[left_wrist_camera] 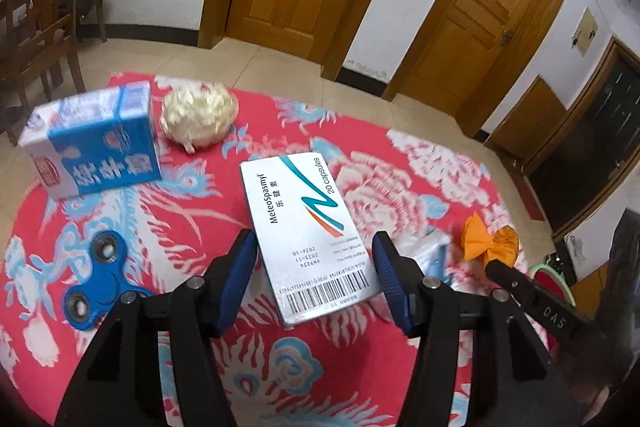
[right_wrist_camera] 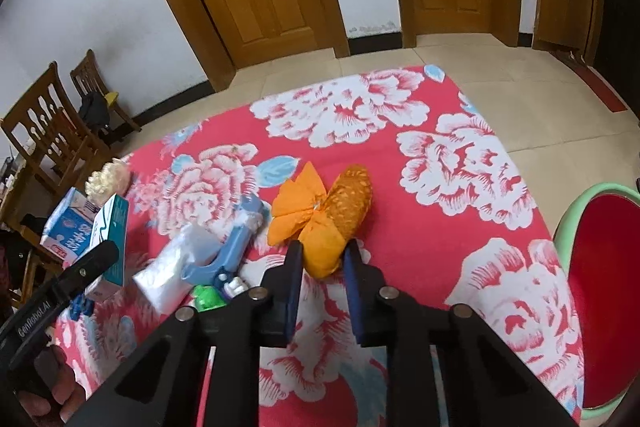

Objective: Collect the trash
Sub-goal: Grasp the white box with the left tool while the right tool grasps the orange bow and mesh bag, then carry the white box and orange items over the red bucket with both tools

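A white medicine box [left_wrist_camera: 308,223] sits between the blue pads of my left gripper [left_wrist_camera: 314,247], which is shut on its long sides; in the right wrist view the same box [right_wrist_camera: 110,239] stands on edge, held off the cloth. An orange crumpled wrapper [right_wrist_camera: 328,223] lies on the red floral tablecloth [right_wrist_camera: 420,163]. My right gripper [right_wrist_camera: 323,259] is shut on the wrapper's near end, both pads pressing into it. The left wrist view shows the wrapper [left_wrist_camera: 478,239] at the right with one black finger [left_wrist_camera: 520,283] of the right gripper on it.
A blue milk carton [left_wrist_camera: 94,143], a cream crumpled ball [left_wrist_camera: 198,117] and a blue fidget spinner [left_wrist_camera: 98,279] lie to the left. A clear plastic bag [right_wrist_camera: 176,267] and a blue plastic piece [right_wrist_camera: 234,247] lie between the grippers. A red bin with a green rim [right_wrist_camera: 616,287] stands at the table's right edge.
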The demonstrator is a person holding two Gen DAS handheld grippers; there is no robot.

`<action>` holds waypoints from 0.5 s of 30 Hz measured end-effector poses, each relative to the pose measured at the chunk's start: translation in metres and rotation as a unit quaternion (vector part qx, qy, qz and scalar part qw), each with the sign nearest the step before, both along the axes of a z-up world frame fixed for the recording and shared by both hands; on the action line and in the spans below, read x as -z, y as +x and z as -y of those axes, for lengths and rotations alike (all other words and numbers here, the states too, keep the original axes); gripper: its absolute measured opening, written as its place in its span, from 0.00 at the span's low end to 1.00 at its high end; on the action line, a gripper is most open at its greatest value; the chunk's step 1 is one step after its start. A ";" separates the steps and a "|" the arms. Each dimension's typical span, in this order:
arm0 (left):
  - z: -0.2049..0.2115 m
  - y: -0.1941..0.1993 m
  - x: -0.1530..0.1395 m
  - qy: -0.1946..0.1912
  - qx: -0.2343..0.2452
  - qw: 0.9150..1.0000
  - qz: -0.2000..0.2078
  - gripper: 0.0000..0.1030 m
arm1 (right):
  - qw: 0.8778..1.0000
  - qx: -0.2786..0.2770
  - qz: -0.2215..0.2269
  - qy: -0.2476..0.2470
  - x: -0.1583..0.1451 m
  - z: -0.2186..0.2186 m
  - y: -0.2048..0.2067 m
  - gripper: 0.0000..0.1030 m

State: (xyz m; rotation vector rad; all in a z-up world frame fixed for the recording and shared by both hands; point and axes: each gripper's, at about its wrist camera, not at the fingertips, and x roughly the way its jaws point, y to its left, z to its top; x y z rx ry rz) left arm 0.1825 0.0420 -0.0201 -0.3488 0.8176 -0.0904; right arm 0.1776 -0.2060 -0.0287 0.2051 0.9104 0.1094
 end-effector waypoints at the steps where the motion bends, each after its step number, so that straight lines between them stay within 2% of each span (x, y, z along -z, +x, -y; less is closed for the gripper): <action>1: -0.001 -0.001 -0.004 0.000 -0.001 1.000 0.003 0.58 | 1.000 -0.001 0.006 0.002 -0.005 0.001 -0.004 0.21; 8: 0.000 -0.015 -0.030 0.004 -0.004 1.000 0.020 0.58 | 0.999 -0.001 0.040 0.019 -0.033 0.008 -0.034 0.21; 15: 0.029 -0.036 -0.039 -0.001 0.025 0.999 0.020 0.58 | 0.998 0.010 0.060 0.021 -0.048 0.027 -0.071 0.21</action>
